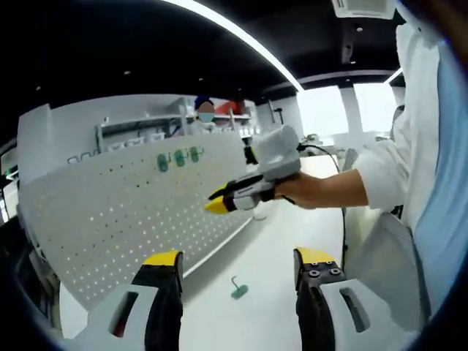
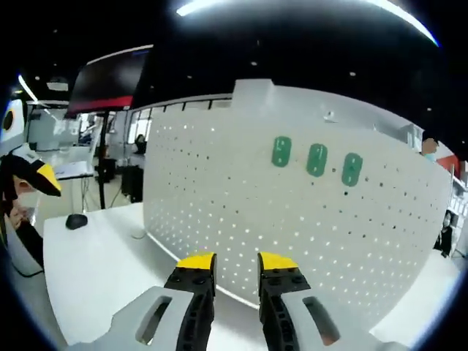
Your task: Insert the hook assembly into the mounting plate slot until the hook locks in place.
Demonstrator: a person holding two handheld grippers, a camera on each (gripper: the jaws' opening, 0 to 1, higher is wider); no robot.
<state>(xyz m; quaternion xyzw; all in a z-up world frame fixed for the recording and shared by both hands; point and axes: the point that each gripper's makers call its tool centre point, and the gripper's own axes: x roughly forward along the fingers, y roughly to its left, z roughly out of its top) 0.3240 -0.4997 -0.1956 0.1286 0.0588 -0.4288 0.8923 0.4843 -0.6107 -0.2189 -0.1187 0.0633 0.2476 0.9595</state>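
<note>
**Both grippers empty; hook lying on table**

Left gripper view: left gripper (image 1: 238,265), lower centre, jaws wide apart, nothing between the yellow-tipped fingers (image 1: 165,259). Green hook (image 1: 238,289) lies on the white table (image 1: 292,227) in the gap between them, not touched. White pegboard (image 1: 117,212) stands across left of frame, three green mounting plates (image 1: 178,158) in a row near its upper edge. Right gripper (image 1: 219,202) enters from right at mid-frame, held in a person's hand (image 1: 307,191); its tips look close together, holding nothing.

Right gripper view: right gripper (image 2: 236,263), bottom centre, jaws a narrow gap apart, empty, pointing at the pegboard. Plates sit upper centre. Left gripper's yellow tip shows at left edge.
</note>
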